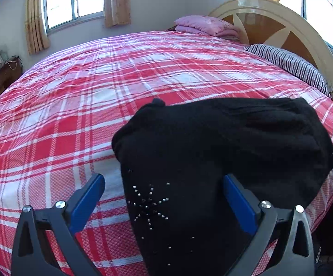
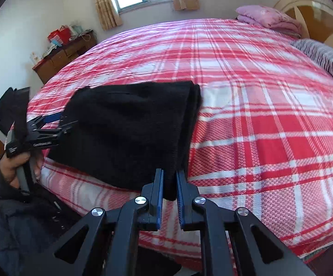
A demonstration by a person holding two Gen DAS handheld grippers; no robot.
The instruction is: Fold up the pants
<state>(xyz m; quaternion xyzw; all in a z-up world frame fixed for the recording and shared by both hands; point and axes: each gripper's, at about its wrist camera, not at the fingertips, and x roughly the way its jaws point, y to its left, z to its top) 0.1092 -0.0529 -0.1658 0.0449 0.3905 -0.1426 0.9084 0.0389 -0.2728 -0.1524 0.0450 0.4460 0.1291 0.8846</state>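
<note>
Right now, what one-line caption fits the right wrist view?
Right gripper pinches the near corner of folded black pants on a red plaid bed.

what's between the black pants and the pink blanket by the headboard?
Only bare plaid sheet. Both wrist views show nothing lying on the stretch from the pants to the blanket.

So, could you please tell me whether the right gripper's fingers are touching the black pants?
Touching. In the right wrist view the right gripper has its fingers pinched on a hanging fold of the black pants, cloth filling the narrow space between them.
</note>
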